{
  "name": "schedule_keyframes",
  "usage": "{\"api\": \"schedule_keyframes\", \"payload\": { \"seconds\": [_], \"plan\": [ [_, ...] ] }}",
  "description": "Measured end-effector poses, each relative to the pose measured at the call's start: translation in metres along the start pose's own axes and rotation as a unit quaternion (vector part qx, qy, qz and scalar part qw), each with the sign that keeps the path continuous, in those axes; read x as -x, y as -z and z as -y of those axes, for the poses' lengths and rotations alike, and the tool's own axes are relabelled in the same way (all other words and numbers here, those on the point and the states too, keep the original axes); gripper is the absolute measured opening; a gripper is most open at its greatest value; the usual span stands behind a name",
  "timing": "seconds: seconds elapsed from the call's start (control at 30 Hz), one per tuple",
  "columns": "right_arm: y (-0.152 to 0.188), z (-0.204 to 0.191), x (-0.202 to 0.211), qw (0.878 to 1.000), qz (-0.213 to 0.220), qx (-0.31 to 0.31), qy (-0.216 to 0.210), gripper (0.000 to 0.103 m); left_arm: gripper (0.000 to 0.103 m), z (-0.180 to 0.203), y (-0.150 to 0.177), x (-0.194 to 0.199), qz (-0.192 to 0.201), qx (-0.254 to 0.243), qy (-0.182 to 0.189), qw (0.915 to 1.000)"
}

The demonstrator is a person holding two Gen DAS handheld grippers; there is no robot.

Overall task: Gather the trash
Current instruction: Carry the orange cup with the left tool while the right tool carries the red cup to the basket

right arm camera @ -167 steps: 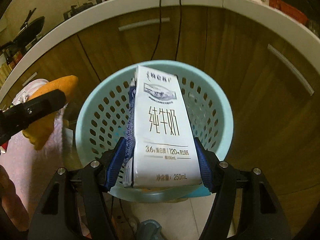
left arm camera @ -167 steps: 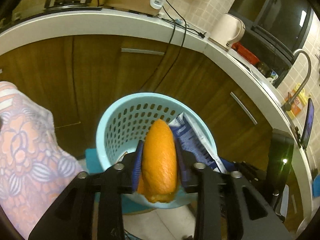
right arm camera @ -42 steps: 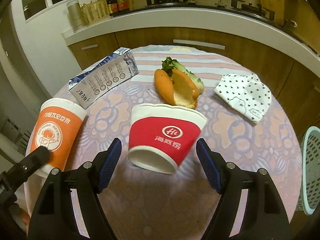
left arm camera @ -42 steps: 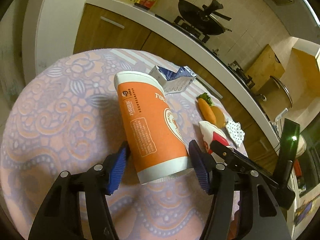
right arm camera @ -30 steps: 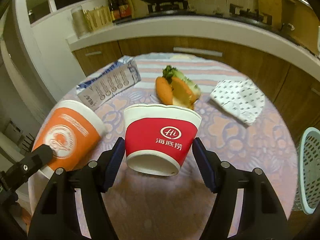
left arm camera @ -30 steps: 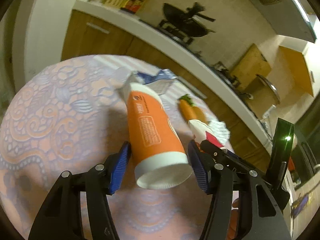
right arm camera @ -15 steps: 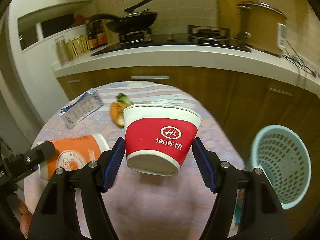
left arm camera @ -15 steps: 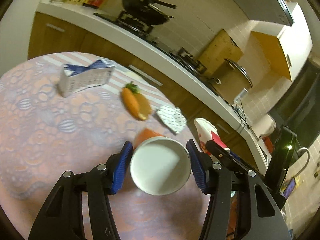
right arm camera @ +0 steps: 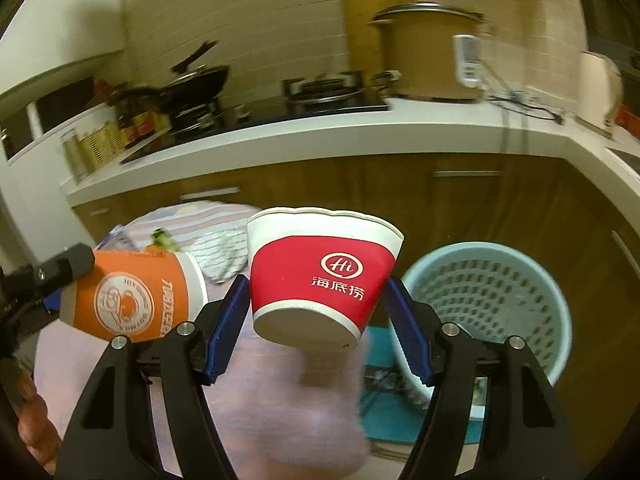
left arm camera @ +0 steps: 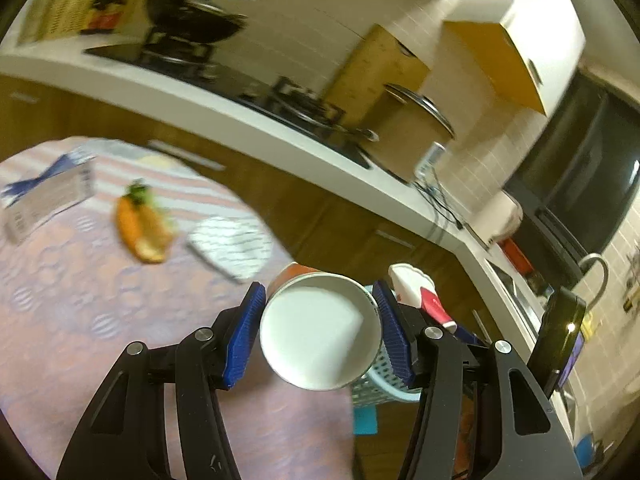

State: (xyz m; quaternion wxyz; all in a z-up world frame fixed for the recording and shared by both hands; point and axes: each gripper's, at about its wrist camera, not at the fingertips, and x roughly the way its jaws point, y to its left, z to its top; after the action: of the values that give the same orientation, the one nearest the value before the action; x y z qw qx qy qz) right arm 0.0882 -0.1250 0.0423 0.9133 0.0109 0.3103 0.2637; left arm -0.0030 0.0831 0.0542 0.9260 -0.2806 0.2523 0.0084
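Orange cup (left arm camera: 320, 332): a tall paper cup, lying sideways in the air with its white bottom facing the camera, above the desk edge on the side nearest the basket.
Left tongs (left arm camera: 320, 336): partly closed, with the blue pads pressing both sides of the orange cup near its bottom.
Red cup (right arm camera: 320, 276): a short, wide paper cup, upright and a bit tilted, up in the air just beside the basket.
Right tongs (right arm camera: 316, 320): spread wide, gripping the red cup low on its sides.
Basket (right arm camera: 516, 256): pale blue with holes, on the floor beside the desk.
How they handle: both cups look empty, light and thin. They likely squash easily, so squeeze softly near the stiffer bottom ring.
Still on the desk (left arm camera: 60, 320): a milk carton (left arm camera: 44, 196), some orange food (left arm camera: 140, 224) and a spotted cloth (left arm camera: 236, 244), farther from the basket.
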Motion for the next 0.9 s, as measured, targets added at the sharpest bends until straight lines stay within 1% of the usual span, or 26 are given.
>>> {"api": "schedule_keyframes", "payload": {
  "seconds": [0.1, 0.23, 0.27, 0.33, 0.47, 0.63, 0.77, 0.9],
  "plan": [
    [0.002, 0.030, 0.002, 1.000, 0.005, -0.016, 0.021, 0.065, 0.054, 0.028, -0.001, -0.028, -0.014, -0.020, 0.020, 0.9995],
    [0.007, 0.073, -0.001, 0.998, -0.002, -0.049, 0.045, 0.065, 0.054, 0.067, 0.001, -0.068, -0.033, -0.050, 0.048, 0.9971],
    [0.010, 0.088, -0.004, 0.997, -0.006, -0.062, 0.054, 0.065, 0.054, 0.073, 0.002, -0.075, -0.036, -0.056, 0.051, 0.9965],
    [0.015, 0.107, -0.008, 0.995, -0.011, -0.078, 0.066, 0.065, 0.054, 0.088, 0.004, -0.093, -0.045, -0.069, 0.060, 0.9948],
    [0.029, 0.149, -0.020, 0.989, -0.034, -0.107, 0.095, 0.065, 0.054, 0.114, 0.012, -0.137, -0.069, -0.088, 0.069, 0.9913],
    [0.045, 0.182, -0.038, 0.984, -0.069, -0.119, 0.114, 0.066, 0.054, 0.128, 0.024, -0.184, -0.100, -0.093, 0.073, 0.9879],
    [0.058, 0.200, -0.046, 0.980, -0.087, -0.131, 0.124, 0.066, 0.054, 0.133, 0.035, -0.209, -0.121, -0.097, 0.067, 0.9856],
    [0.062, 0.209, -0.050, 0.978, -0.098, -0.137, 0.123, 0.067, 0.055, 0.135, 0.042, -0.224, -0.131, -0.095, 0.064, 0.9848]
  ]
}}
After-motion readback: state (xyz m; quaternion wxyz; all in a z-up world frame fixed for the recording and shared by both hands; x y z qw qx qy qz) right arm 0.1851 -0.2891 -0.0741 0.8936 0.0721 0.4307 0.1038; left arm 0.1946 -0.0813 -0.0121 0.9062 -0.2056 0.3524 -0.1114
